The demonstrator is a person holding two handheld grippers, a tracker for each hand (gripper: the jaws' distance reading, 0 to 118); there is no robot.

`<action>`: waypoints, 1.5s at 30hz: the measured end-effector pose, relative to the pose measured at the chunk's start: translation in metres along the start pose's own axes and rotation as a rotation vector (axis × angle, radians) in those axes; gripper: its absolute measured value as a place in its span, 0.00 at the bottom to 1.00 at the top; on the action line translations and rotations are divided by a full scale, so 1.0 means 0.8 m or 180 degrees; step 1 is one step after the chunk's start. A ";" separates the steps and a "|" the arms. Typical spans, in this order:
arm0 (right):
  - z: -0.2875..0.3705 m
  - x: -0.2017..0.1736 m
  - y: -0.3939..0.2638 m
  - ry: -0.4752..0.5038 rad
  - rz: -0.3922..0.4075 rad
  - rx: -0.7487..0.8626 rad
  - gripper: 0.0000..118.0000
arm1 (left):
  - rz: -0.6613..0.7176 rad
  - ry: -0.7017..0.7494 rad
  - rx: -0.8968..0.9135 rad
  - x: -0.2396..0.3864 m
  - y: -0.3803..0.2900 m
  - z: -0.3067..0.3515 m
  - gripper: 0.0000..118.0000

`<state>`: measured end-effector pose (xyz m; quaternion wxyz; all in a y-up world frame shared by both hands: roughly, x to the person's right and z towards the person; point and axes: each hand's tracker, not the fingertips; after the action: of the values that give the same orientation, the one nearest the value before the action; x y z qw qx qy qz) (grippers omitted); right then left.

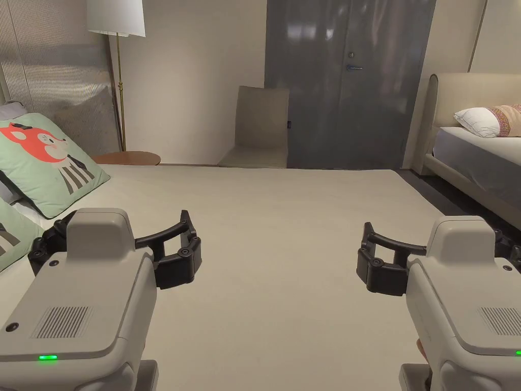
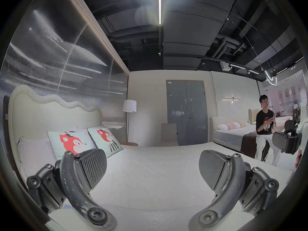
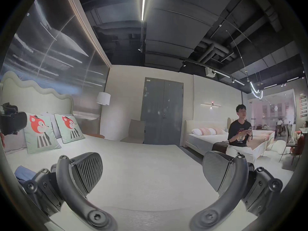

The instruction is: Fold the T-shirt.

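Both grippers hover low over a bed (image 1: pixel 285 244) with a smooth beige cover. In the head view my left gripper (image 1: pixel 189 244) is at the lower left and my right gripper (image 1: pixel 367 257) at the lower right, well apart. In the left gripper view, my left gripper (image 2: pixel 153 166) has its jaws wide apart with nothing between them. My right gripper (image 3: pixel 152 168) stands just as open and holds nothing. A bunched blue cloth (image 3: pixel 23 171) lies on the bed behind the right gripper's left jaw; whether it is the T-shirt I cannot tell.
Fox-print cushions (image 1: pixel 46 163) lean at the bed's left end. A floor lamp (image 1: pixel 119 76), a chair (image 1: pixel 259 130) and a grey double door (image 1: pixel 346 81) stand beyond. A second bed (image 1: pixel 478 152) is on the right, where a person (image 3: pixel 240 134) sits.
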<state>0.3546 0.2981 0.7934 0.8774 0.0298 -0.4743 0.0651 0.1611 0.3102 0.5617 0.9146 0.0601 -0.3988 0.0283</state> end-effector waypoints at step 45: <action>0.007 -0.001 0.027 -0.0266 -0.0015 -0.0234 1.00 | 0.0057 -0.0071 -0.0073 -0.002 0.007 0.003 0.94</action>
<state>0.3463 0.3185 0.7955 0.8575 0.0014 -0.5126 0.0443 0.1575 0.3151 0.5628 0.9105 0.0463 -0.4097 0.0312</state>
